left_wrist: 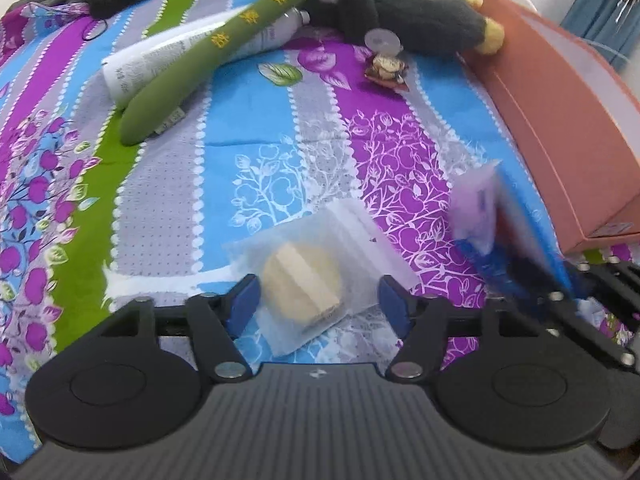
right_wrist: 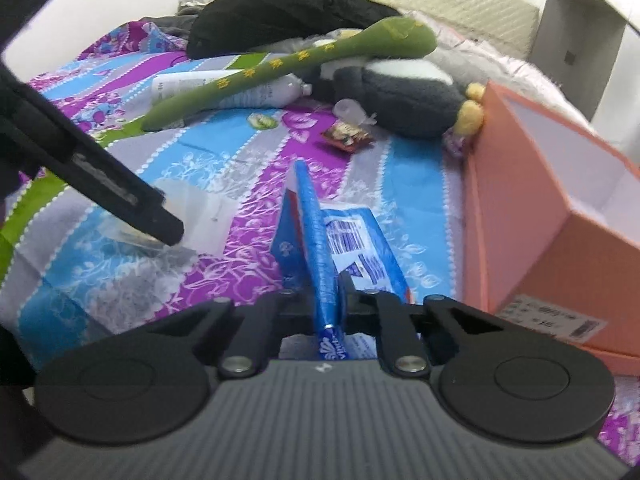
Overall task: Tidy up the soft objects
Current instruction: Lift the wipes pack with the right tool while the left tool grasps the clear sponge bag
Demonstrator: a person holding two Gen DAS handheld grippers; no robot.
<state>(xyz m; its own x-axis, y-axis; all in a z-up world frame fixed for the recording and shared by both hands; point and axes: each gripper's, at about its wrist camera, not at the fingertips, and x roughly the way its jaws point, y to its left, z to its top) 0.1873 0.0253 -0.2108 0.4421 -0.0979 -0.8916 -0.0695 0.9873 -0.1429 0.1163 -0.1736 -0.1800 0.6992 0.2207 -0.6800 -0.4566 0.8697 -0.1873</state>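
My left gripper is open, its blue-padded jaws on either side of a clear pouch with a cream round sponge lying on the bedspread. My right gripper is shut on a blue tissue pack and holds it on edge just above the bed; the pack shows blurred in the left wrist view. The left gripper appears in the right wrist view over the pouch. A green plush stick and a grey plush toy lie further back.
An open orange box stands at the right. A white tube, a small snack wrapper and black clothing lie on the striped floral bedspread.
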